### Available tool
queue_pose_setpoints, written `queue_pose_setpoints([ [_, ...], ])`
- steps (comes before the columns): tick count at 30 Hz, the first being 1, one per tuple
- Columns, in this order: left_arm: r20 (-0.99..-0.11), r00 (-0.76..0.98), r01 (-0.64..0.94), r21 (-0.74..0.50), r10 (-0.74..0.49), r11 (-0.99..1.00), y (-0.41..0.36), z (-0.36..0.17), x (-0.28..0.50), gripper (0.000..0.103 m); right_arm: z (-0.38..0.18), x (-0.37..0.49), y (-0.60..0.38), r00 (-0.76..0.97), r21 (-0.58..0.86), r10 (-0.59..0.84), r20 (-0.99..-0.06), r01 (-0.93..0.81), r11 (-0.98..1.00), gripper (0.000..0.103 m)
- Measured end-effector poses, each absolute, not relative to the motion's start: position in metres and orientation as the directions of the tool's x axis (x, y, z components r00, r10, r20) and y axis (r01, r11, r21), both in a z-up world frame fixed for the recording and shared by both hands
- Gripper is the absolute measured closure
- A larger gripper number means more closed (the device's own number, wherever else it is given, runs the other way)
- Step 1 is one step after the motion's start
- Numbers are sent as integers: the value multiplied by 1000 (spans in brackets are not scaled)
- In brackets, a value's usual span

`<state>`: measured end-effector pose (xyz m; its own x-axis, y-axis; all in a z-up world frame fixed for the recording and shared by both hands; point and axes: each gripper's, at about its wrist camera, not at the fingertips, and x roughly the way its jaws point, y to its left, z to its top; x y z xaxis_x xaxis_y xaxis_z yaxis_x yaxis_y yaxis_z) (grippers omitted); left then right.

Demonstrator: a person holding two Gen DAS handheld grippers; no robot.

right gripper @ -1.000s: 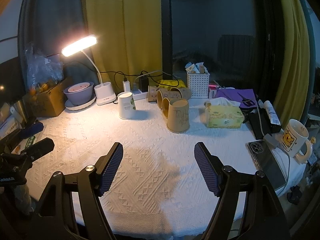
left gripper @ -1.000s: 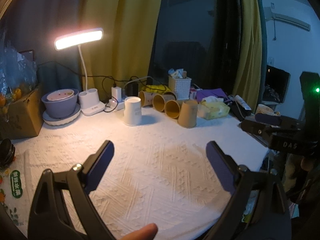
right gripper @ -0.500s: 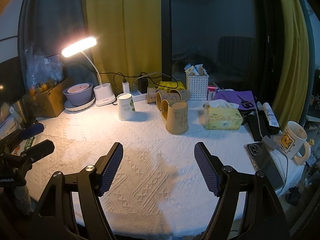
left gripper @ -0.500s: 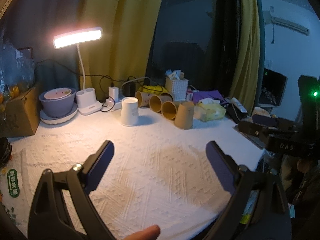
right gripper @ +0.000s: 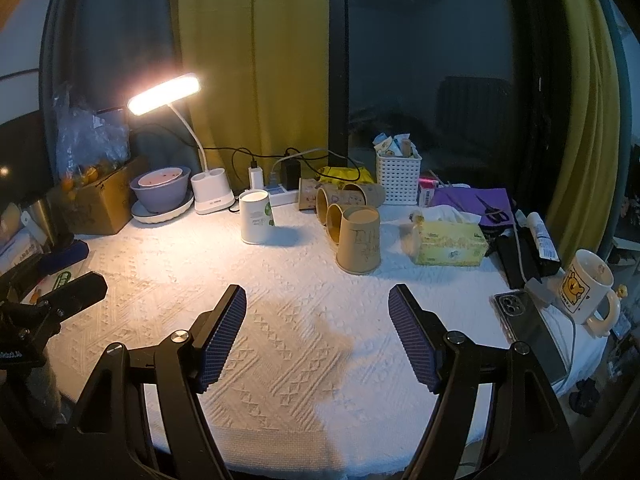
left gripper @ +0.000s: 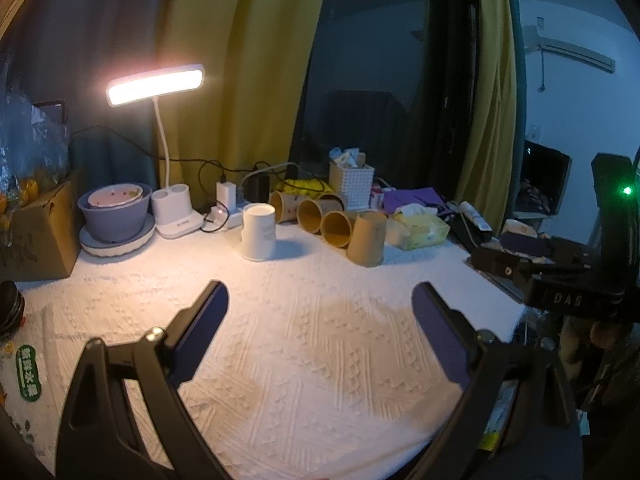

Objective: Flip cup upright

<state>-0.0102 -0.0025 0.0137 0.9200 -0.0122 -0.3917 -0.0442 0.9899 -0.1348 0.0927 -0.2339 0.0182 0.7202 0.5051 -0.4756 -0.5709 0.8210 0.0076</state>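
A brown paper cup (right gripper: pixel 359 240) stands upside down, wide rim on the white tablecloth, at the table's far middle; it also shows in the left wrist view (left gripper: pixel 367 238). A white paper cup (right gripper: pixel 255 218) stands upside down to its left, also in the left wrist view (left gripper: pixel 258 232). Several brown cups (right gripper: pixel 332 204) lie on their sides behind them. My left gripper (left gripper: pixel 320 304) is open and empty, well short of the cups. My right gripper (right gripper: pixel 316 308) is open and empty, also short of them.
A lit desk lamp (right gripper: pixel 212 196), a purple bowl on a plate (right gripper: pixel 160 192), a power strip with cables (right gripper: pixel 280 196), a white basket (right gripper: pixel 398 178), a tissue pack (right gripper: pixel 450 242), a phone (right gripper: pixel 528 336) and a bear mug (right gripper: pixel 586 290) ring the cloth. A cardboard box (left gripper: pixel 40 232) stands left.
Both grippers have stayed open. The views have drifted back slightly, so the cups look a little farther away. No object on the table has moved.
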Motion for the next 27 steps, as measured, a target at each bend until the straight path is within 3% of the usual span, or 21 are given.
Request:
queue_pose_setpoints([
  [27,-387,922,-43,-129,-11,991,-4,14,-7,9,20,92,-234,727,-3,496,-476,-565,825,26],
])
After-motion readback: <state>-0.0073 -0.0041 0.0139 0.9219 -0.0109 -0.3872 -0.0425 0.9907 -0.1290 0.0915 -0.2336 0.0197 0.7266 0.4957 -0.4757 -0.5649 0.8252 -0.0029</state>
